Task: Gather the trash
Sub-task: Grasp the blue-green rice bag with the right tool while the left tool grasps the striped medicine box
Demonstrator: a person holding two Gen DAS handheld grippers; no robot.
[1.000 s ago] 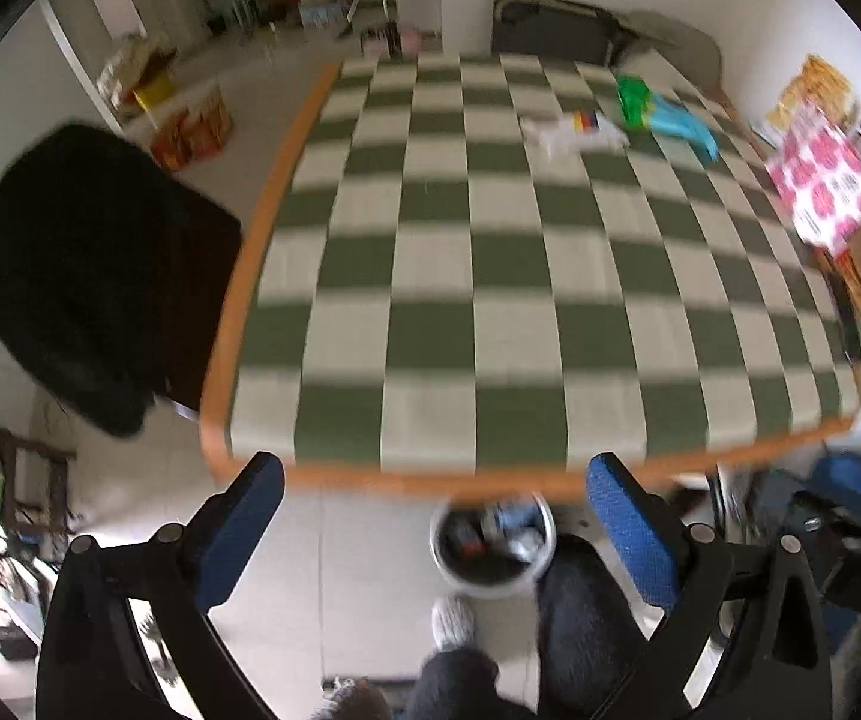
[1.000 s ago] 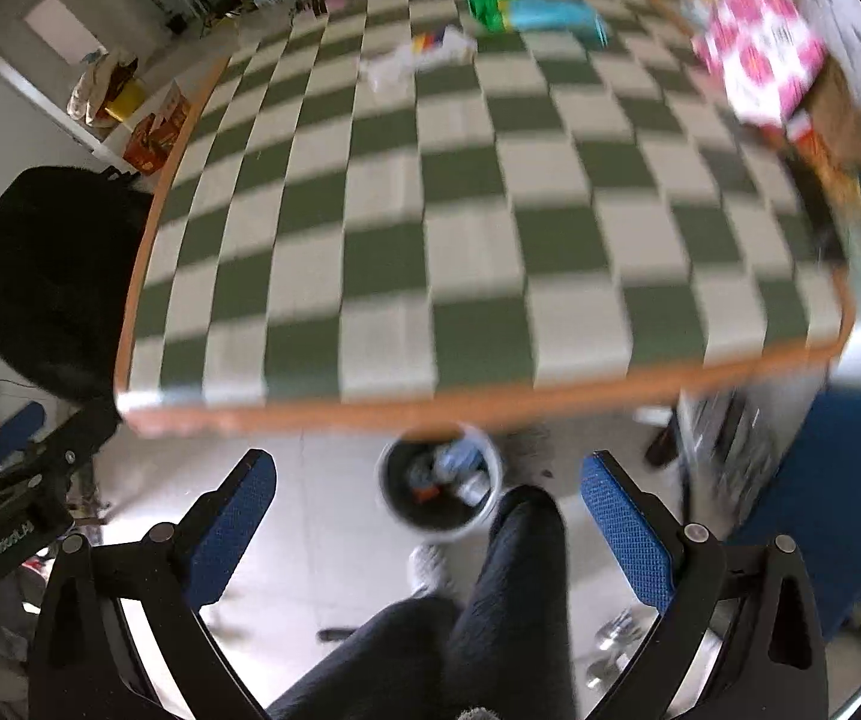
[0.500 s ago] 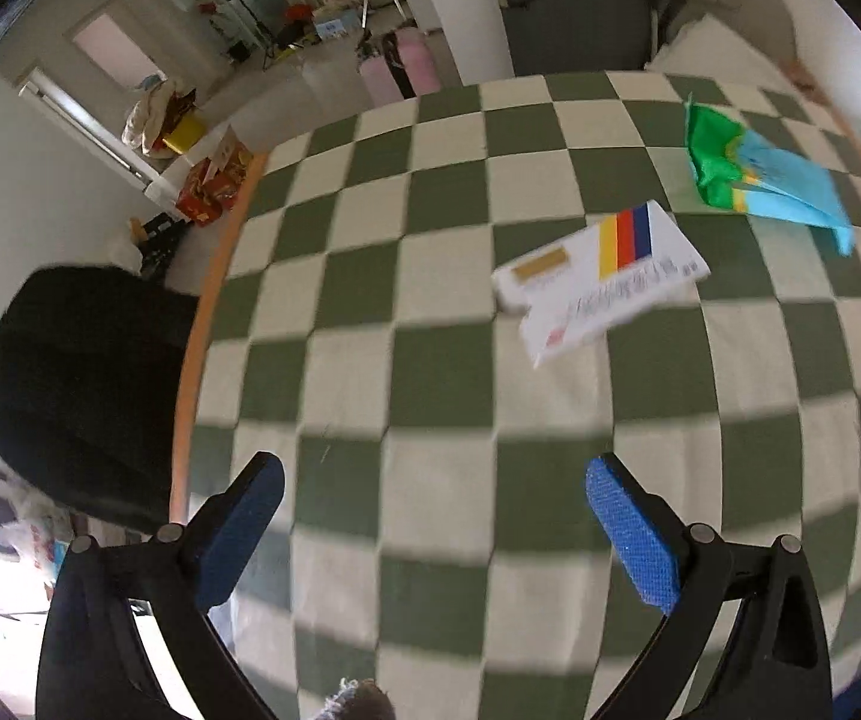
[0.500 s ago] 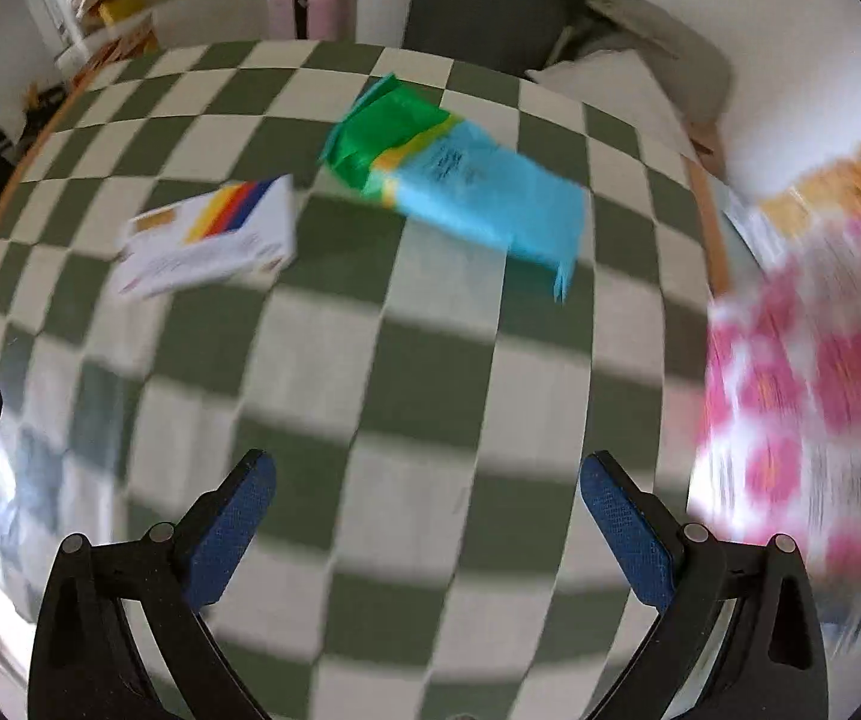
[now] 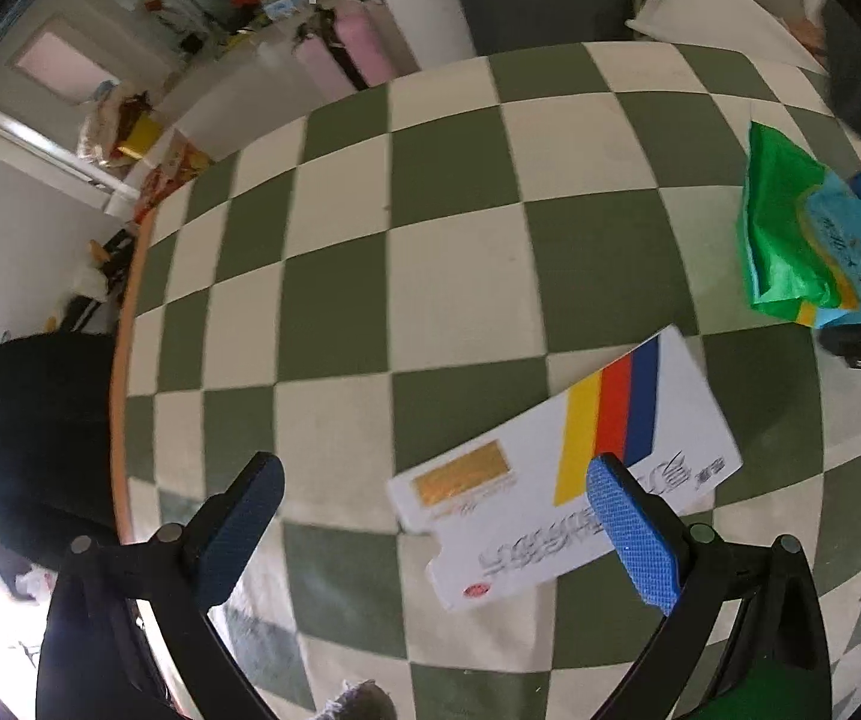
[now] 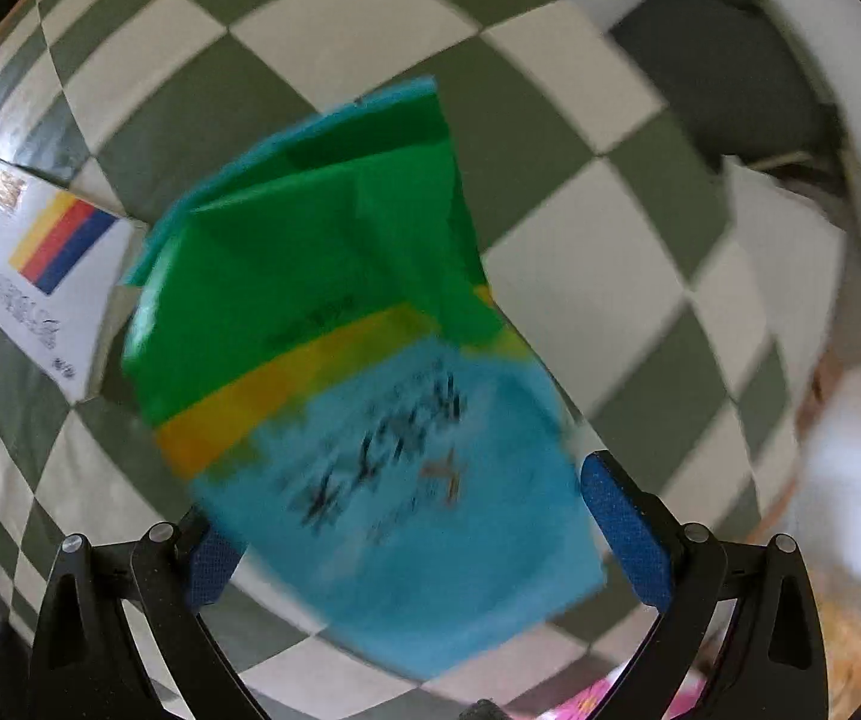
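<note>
A flat white carton (image 5: pixel 556 480) with yellow, red and blue stripes lies on the green-and-white checked table (image 5: pixel 442 276). My left gripper (image 5: pixel 448 534) hovers open just over its near end, one blue pad (image 5: pixel 631 534) over the carton's right part. A green and blue plastic wrapper (image 6: pixel 358 372) lies on the table, filling the right wrist view. My right gripper (image 6: pixel 412 534) is open, its two pads at the wrapper's blue end on either side. The same wrapper (image 5: pixel 814 246) shows at the right in the left wrist view, and the carton (image 6: pixel 52 288) at the left in the right wrist view.
The table's orange edge (image 5: pixel 121 360) runs down the left, with a black chair (image 5: pixel 34 438) beside it. Pink cylinders (image 5: pixel 352 54) and clutter stand on the floor beyond the far edge. A pink patterned item (image 6: pixel 598 699) lies near my right gripper.
Both grippers have moved forward from the table's near edge over the bin to the trash: the left now reaches the striped carton, the right the green and blue wrapper.
</note>
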